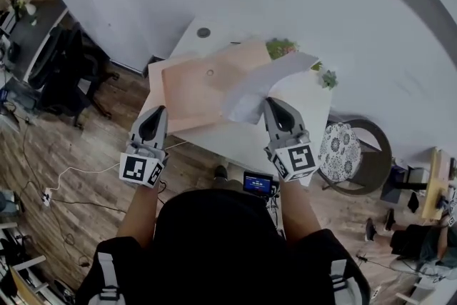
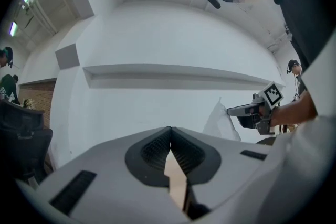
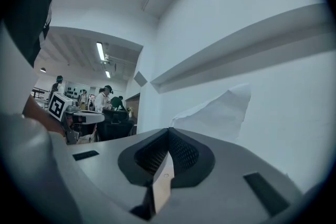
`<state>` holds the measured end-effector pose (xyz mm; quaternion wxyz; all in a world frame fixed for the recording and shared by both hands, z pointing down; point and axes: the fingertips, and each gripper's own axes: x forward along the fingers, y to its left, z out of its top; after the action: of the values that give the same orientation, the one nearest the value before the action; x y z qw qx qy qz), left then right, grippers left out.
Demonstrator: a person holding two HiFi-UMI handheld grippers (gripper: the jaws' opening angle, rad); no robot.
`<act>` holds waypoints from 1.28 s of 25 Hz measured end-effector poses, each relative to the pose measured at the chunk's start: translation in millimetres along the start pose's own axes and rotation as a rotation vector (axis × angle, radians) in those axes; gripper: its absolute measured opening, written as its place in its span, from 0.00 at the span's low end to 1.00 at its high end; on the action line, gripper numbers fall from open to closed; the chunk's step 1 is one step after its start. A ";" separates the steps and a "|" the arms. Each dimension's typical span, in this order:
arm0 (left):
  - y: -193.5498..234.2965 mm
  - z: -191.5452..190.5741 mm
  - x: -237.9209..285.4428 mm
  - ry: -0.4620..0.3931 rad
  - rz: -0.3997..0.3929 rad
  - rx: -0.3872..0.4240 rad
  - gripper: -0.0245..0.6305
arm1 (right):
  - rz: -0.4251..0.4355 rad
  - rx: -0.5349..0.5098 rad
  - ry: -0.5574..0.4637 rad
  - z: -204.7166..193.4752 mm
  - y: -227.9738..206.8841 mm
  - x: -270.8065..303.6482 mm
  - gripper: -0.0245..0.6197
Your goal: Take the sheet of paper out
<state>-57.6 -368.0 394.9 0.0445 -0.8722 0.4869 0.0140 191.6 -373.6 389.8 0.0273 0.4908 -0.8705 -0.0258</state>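
Both arms reach forward over the bench (image 1: 303,114), tongs level. The left tongs (image 1: 158,111) clamp the envelope (image 1: 191,93); the right tongs (image 1: 271,103) clamp the sheet (image 1: 261,82).

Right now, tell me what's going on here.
A person stands over a white table with a hand-held gripper in each hand, both raised off it. The left hand-held gripper is shut on the edge of a large peach envelope. The right hand-held gripper is shut on a white sheet of paper, which reaches away across the envelope's right end. Whether the sheet is fully out cannot be told.
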 end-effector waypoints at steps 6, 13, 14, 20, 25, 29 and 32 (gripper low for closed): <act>2.5 8.4 -49.6 -0.020 0.017 -0.018 0.04 | -0.028 0.002 -0.003 1.5 42.2 -31.1 0.06; -2.2 7.8 -123.5 -0.025 -0.001 -0.039 0.04 | -0.080 0.006 -0.011 -0.3 102.7 -71.6 0.06; -3.6 7.7 -136.0 -0.025 -0.002 -0.041 0.04 | -0.086 0.007 -0.014 -0.7 112.7 -78.3 0.05; -12.5 0.8 -217.4 -0.012 -0.009 -0.019 0.04 | -0.082 -0.007 -0.016 -1.3 182.9 -119.6 0.06; -20.1 -4.5 -270.9 0.009 0.013 -0.042 0.04 | -0.090 0.009 -0.018 -0.3 218.2 -156.6 0.06; -34.4 -7.3 -295.5 0.026 0.017 -0.040 0.04 | -0.085 0.029 -0.016 -2.9 236.2 -180.0 0.06; -46.2 -6.7 -307.8 0.035 0.029 -0.032 0.04 | -0.086 0.035 -0.023 -4.8 240.6 -195.5 0.06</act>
<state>-180.2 -83.4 425.3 0.0215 -0.8657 0.5000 0.0071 87.8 -82.1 407.5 0.0075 0.5280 -0.8491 -0.0173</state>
